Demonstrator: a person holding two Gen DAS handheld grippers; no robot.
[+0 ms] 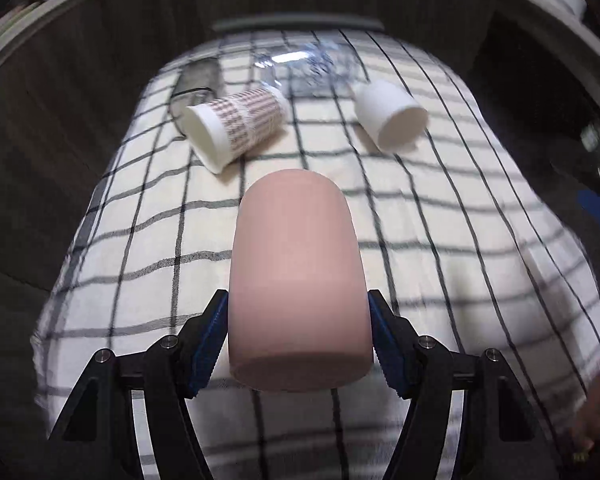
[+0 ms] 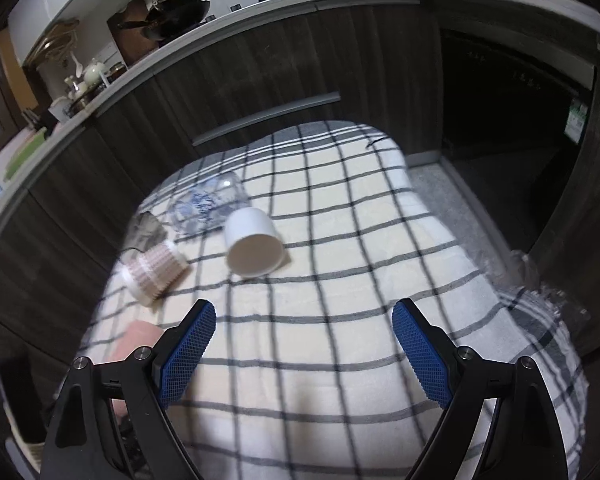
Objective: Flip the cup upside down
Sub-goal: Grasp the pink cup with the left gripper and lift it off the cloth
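My left gripper (image 1: 298, 340) is shut on a pink cup (image 1: 296, 272), its blue pads pressed on both sides near the end closest to the camera. The cup points away from me above the checked cloth (image 1: 440, 240). A corner of the pink cup (image 2: 138, 340) also shows at the left in the right wrist view. My right gripper (image 2: 304, 344) is open and empty above the cloth (image 2: 340, 280). A patterned paper cup (image 1: 236, 124) (image 2: 154, 276) and a white cup (image 1: 390, 114) (image 2: 252, 242) lie on their sides farther back.
A clear glass jar with blue print (image 1: 312, 66) (image 2: 208, 204) and a glass (image 1: 198, 82) lie at the far end of the cloth. Dark cabinet fronts (image 2: 260, 76) and a counter with kitchenware stand beyond the table. A dark open niche (image 2: 508, 112) is at the right.
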